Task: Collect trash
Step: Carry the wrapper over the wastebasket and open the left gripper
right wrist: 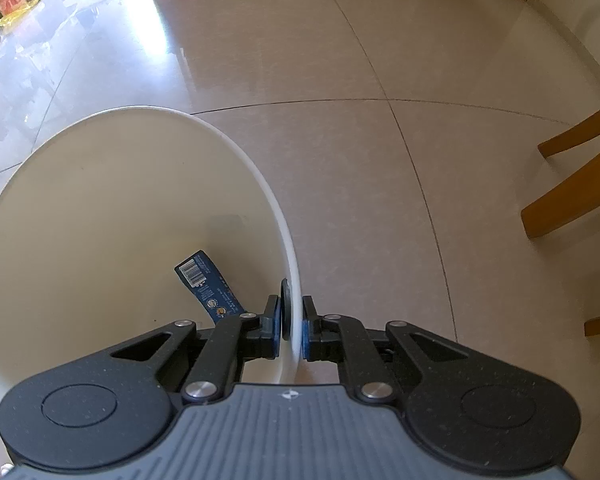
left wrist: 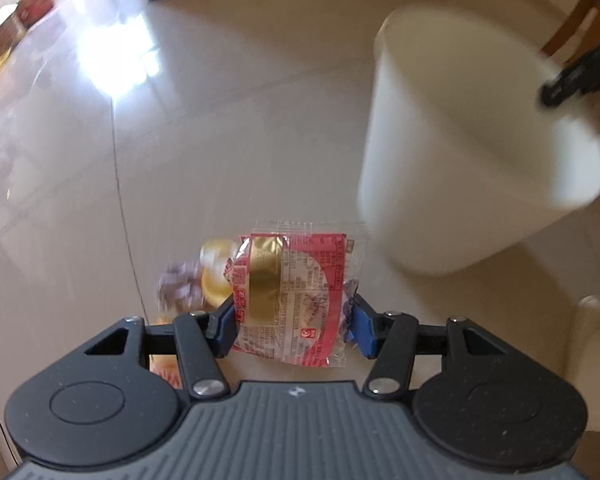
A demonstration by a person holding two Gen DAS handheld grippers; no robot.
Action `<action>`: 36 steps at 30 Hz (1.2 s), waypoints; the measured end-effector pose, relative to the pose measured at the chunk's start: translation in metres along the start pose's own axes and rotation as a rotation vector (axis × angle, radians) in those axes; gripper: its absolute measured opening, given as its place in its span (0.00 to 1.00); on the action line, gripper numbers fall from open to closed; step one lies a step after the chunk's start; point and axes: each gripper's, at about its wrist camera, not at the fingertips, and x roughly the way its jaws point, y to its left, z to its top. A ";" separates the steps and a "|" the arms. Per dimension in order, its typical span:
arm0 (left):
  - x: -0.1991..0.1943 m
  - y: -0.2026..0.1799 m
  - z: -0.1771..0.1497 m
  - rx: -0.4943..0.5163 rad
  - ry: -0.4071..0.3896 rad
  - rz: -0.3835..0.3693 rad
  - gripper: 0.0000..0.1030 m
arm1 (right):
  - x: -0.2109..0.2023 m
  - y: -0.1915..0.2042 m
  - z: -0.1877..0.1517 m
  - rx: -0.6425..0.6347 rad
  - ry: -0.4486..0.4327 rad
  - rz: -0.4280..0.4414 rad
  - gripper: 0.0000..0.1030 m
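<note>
The left gripper (left wrist: 294, 322) is clamped on a red, gold and clear plastic snack wrapper (left wrist: 298, 292), blue pads pressing its two side edges, the packet clear of the glossy beige tiled floor (left wrist: 228, 128). The right gripper (right wrist: 290, 330) is closed on the rim of the white round plastic bin (right wrist: 112, 208), one pad inside the wall and one outside. A dark blue barcoded wrapper (right wrist: 208, 284) already lies at the bin bottom. In the left wrist view the bin stands at about 2 o'clock from the held packet, with blurred purple and gold litter (left wrist: 198, 280) on the floor at 9 o'clock. Judgement: the step in hand is carrying the packet to the bin. Recommended practice: keep the clamp firm on the slippery film, bring the packet fully over the bin mouth before opening, and hold the rim steady. Releasing short of the rim would drop it on the floor.
</note>
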 end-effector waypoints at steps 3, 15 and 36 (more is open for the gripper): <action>-0.030 -0.018 0.030 0.043 -0.039 -0.031 0.54 | 0.000 0.000 0.001 0.005 0.004 0.002 0.11; -0.051 -0.094 0.110 0.133 -0.075 -0.173 0.56 | -0.001 -0.004 0.003 0.018 0.009 0.015 0.11; -0.049 -0.069 0.097 0.046 -0.157 -0.076 0.90 | -0.002 -0.004 0.002 0.016 0.009 0.023 0.11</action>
